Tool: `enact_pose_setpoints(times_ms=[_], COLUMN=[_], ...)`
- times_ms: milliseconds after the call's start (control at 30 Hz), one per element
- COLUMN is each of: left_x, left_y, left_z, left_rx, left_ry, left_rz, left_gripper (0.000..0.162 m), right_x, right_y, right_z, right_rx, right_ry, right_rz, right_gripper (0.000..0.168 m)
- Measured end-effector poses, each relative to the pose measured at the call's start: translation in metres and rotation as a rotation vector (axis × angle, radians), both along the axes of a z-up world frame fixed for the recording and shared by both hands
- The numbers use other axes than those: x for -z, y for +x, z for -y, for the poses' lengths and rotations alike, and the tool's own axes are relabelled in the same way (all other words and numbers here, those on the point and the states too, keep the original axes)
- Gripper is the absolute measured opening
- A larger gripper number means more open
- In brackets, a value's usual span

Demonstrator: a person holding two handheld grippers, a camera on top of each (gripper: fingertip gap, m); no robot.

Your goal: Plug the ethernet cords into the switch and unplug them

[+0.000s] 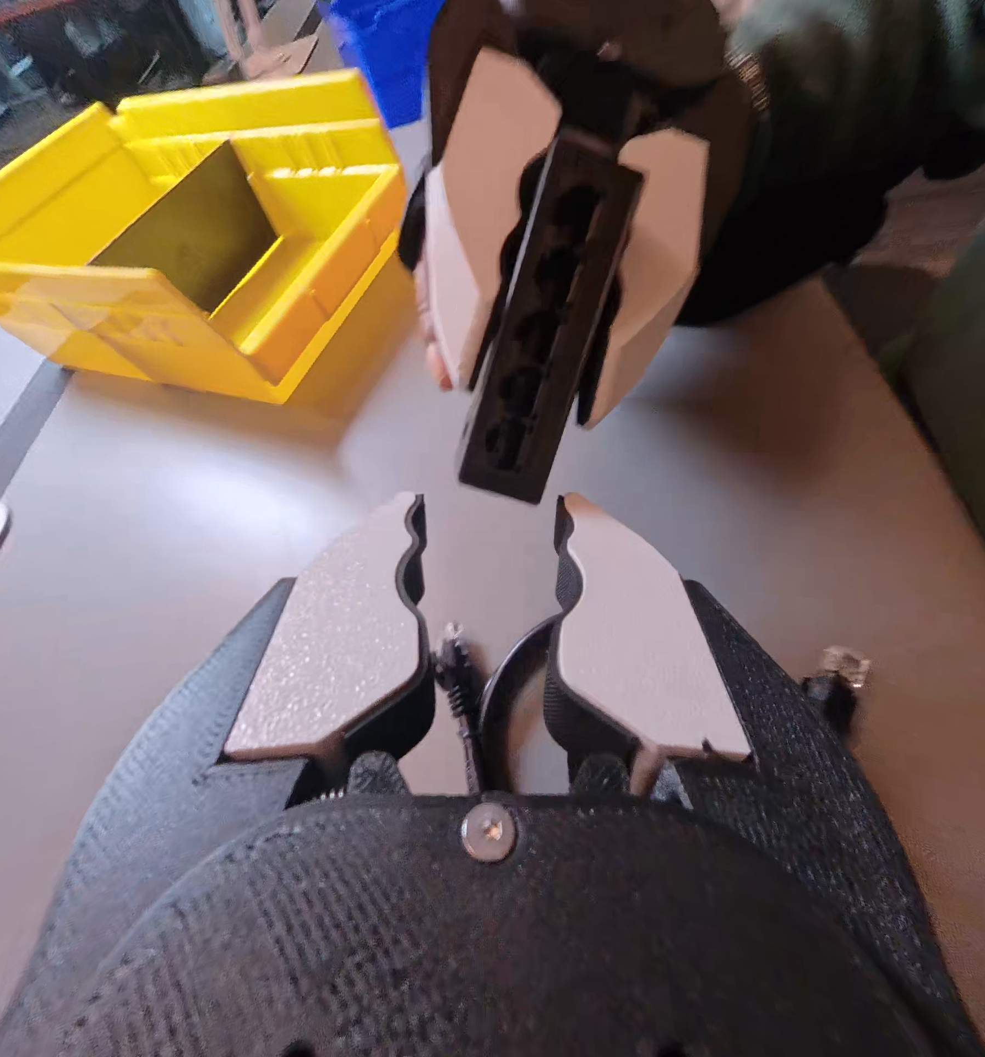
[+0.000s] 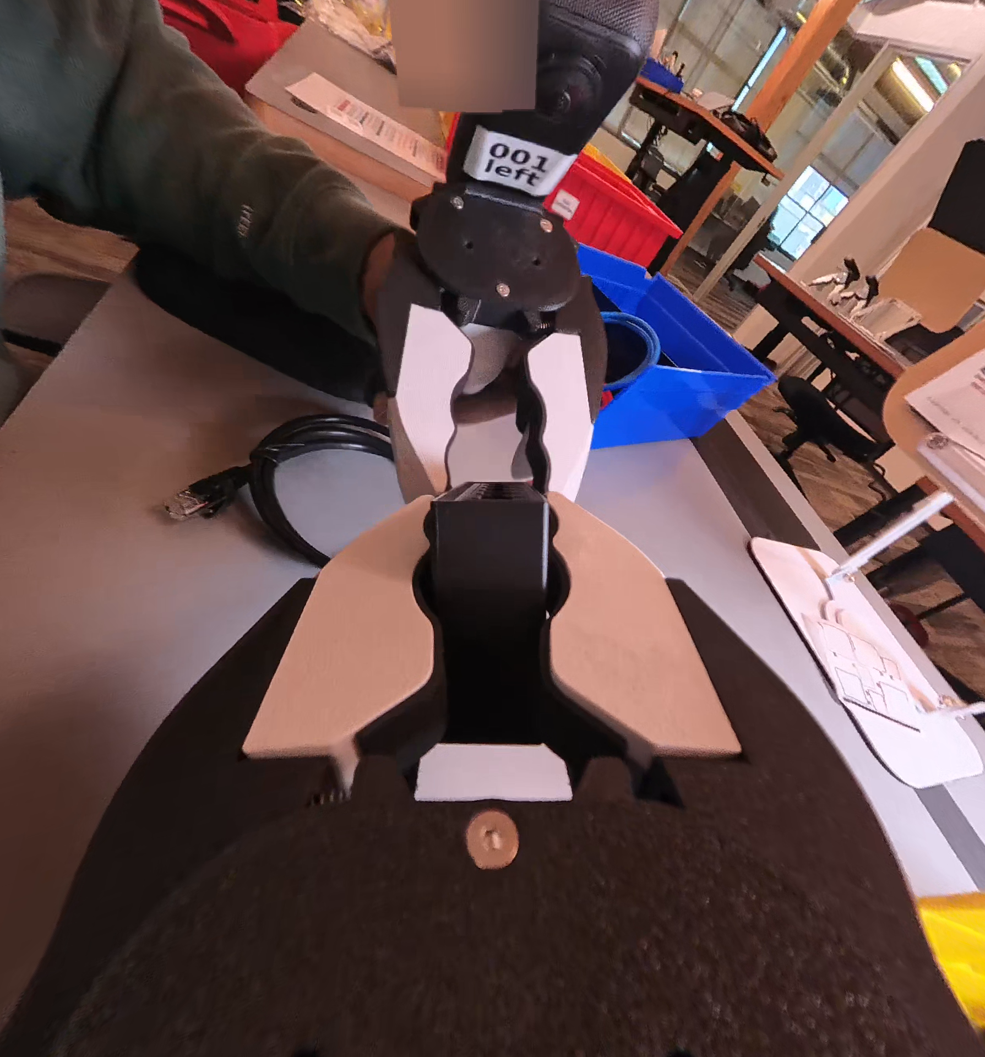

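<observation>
The black switch (image 1: pixel 535 343) is held in the air by my right gripper (image 1: pixel 521 400), with its row of ports facing the left wrist camera. In the right wrist view, my right gripper (image 2: pixel 490 509) is shut on the switch (image 2: pixel 490 583). My left gripper (image 1: pixel 490 509) is open and empty, its tips just short of the switch's near end; it also shows in the right wrist view (image 2: pixel 493 457). A black ethernet cord (image 2: pixel 307 457) lies coiled on the grey table (image 2: pixel 135 572), one plug (image 2: pixel 192 503) to the side. Another plug (image 1: pixel 453 658) lies under my left gripper.
A yellow divided bin (image 1: pixel 192 229) stands on the table at the left. A blue bin (image 2: pixel 678 372) holding a blue cable and a red bin (image 2: pixel 610 211) stand beyond the left gripper. A white card with papers (image 2: pixel 850 658) lies near the table's right edge. A person's green sleeve (image 2: pixel 192 171) reaches in. Both grippers' tips are close together, under 4 cm apart. The plug (image 1: pixel 453 658) lies around 8 centimetres away from my left fingertips.
</observation>
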State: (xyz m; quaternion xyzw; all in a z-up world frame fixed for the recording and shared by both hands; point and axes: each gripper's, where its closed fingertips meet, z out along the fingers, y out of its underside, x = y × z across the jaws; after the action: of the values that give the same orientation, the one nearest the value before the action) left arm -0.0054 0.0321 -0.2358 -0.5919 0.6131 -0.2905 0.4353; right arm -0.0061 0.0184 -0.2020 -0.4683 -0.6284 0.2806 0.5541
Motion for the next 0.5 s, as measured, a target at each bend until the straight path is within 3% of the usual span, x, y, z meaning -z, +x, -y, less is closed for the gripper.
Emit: enact_pose_setpoints(times_ms=[33,133,367,500], left_x=[-0.001,0.012,-0.010,-0.008], left_y=[0.003,0.005,-0.005,-0.002], left_z=[0.005,0.006,0.006,0.008], left_rx=[0.025,0.026,0.018,0.034], left_ry=[0.018,0.138,0.098,0.102], left_rz=[0.000,-0.115,0.030,0.033], left_gripper=[0.040,0.027,0.026,0.026], right_x=[0.000,0.005,0.004,0.010], right_y=[-0.002,-0.006,0.003,-0.001], right_z=[0.003,0.009,-0.010,-0.009], right_rx=[-0.016,-0.046,0.067,0.076], right_ry=[0.002,-0.001,0.014,0.037], right_rz=[-0.007,0.013,0.036,0.064], right_gripper=[0.031,0.031,0.039,0.041])
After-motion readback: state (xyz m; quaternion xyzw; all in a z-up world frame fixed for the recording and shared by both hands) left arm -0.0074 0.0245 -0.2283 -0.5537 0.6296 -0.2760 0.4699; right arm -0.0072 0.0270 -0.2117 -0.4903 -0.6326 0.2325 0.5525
